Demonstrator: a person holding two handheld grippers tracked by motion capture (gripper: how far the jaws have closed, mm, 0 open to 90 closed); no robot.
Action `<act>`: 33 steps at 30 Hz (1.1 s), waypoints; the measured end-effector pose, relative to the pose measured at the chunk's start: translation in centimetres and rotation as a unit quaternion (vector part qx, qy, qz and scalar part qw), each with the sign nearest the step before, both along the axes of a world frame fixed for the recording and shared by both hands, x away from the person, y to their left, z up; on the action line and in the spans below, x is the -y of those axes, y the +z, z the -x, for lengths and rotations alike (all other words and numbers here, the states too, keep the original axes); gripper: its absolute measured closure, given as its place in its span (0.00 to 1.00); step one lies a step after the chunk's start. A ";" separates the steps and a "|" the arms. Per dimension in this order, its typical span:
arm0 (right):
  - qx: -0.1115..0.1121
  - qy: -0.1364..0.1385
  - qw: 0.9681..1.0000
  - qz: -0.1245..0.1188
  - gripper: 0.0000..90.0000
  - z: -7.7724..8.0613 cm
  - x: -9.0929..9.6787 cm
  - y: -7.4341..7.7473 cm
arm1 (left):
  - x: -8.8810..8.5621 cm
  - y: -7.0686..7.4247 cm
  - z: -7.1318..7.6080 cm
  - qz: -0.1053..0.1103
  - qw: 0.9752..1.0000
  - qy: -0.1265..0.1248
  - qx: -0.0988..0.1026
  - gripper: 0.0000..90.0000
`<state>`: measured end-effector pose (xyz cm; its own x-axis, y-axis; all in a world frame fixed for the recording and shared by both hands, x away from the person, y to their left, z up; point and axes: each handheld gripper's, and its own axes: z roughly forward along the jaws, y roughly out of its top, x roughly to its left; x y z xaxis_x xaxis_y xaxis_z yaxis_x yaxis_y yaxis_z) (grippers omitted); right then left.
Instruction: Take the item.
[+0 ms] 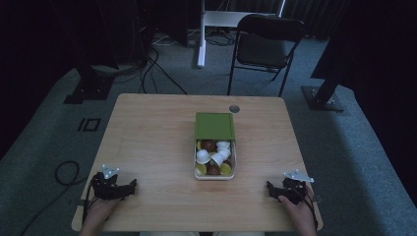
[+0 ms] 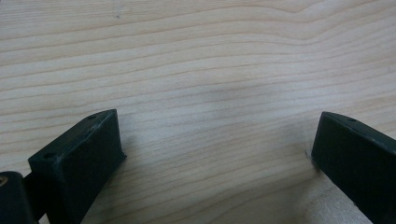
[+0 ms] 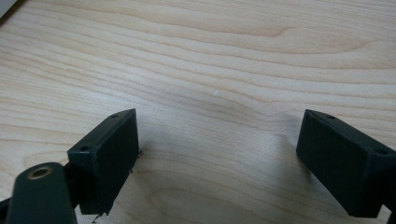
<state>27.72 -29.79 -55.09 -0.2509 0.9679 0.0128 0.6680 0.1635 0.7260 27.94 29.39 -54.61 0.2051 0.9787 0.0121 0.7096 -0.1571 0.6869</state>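
At the middle of the wooden table (image 1: 152,132) stands a clear box (image 1: 215,158) with several coffee capsules in white, yellow and brown. Its green lid (image 1: 215,126) lies slid back over the far end. My left gripper (image 1: 132,186) rests on the table near the front left corner, a hand holding it. In the left gripper view this gripper (image 2: 217,140) is open, with bare wood between its jaws. My right gripper (image 1: 269,188) rests near the front right corner. The right gripper view has it (image 3: 217,140) open too, over bare wood.
A small round grommet (image 1: 234,108) sits in the table top behind the box. A black folding chair (image 1: 265,46) stands beyond the far edge. Dark stands (image 1: 91,78) and cables (image 1: 147,69) lie on the carpet to the left.
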 end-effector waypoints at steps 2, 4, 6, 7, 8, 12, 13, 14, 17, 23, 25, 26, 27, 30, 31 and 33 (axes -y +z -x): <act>0.000 0.000 1.000 0.000 0.14 0.0 0.0 0.0 | 0.0 0.0 0.0 0.000 1.000 -0.001 0.000 0.02; -0.001 0.016 1.000 -0.013 0.12 0.1 0.1 0.0 | 0.0 0.0 0.1 -0.001 1.000 -0.002 0.000 0.02; -0.001 0.027 0.999 -0.043 0.12 0.2 0.5 0.1 | 0.0 0.0 0.1 -0.001 1.000 -0.001 0.000 0.02; 0.001 0.021 0.998 -0.062 0.12 0.2 0.8 0.1 | 0.0 0.0 0.1 -0.001 1.000 -0.001 0.000 0.02; 0.001 0.010 0.997 -0.073 0.12 0.2 1.0 0.1 | 0.1 0.0 0.1 -0.001 1.000 -0.001 0.001 0.02; -0.001 -0.012 1.000 0.002 0.12 0.4 0.8 0.0 | 0.0 0.0 0.1 -0.001 1.000 -0.001 0.000 0.02; -0.004 -0.015 1.000 0.000 0.12 0.5 0.8 0.0 | 0.0 0.0 0.1 -0.001 1.000 -0.001 0.000 0.02; -0.002 -0.016 1.000 0.000 0.12 0.6 0.8 0.0 | 0.0 0.0 0.1 -0.001 1.000 -0.001 0.000 0.02; -0.004 -0.019 1.000 0.000 0.12 0.8 0.9 0.0 | 0.0 0.0 0.1 -0.001 1.000 -0.001 0.001 0.02; -0.003 -0.010 1.000 -0.001 0.12 0.8 1.1 0.0 | 0.1 0.0 0.1 0.000 1.000 -0.001 0.001 0.02; -0.003 -0.005 1.000 0.000 0.12 0.7 1.2 0.0 | 0.0 0.0 0.1 0.000 1.000 -0.001 0.000 0.02; -0.003 -0.003 1.000 0.000 0.12 0.7 1.2 0.0 | 0.0 0.0 0.1 0.000 1.000 -0.001 0.000 0.02; -0.003 -0.001 1.000 0.000 0.12 0.6 1.3 0.0 | 0.0 0.0 0.1 0.000 1.000 -0.001 0.000 0.02; -0.003 -0.001 1.000 0.001 0.12 0.5 1.3 0.0 | 0.0 0.0 0.1 0.000 1.000 -0.003 0.001 0.02; -0.002 -0.006 1.000 0.000 0.12 0.4 1.3 0.0 | 0.0 0.0 0.1 0.000 1.000 -0.004 0.000 0.02; -0.002 -0.010 1.000 -0.005 0.12 0.3 1.3 0.0 | 0.0 0.0 0.1 -0.001 1.000 -0.004 0.000 0.02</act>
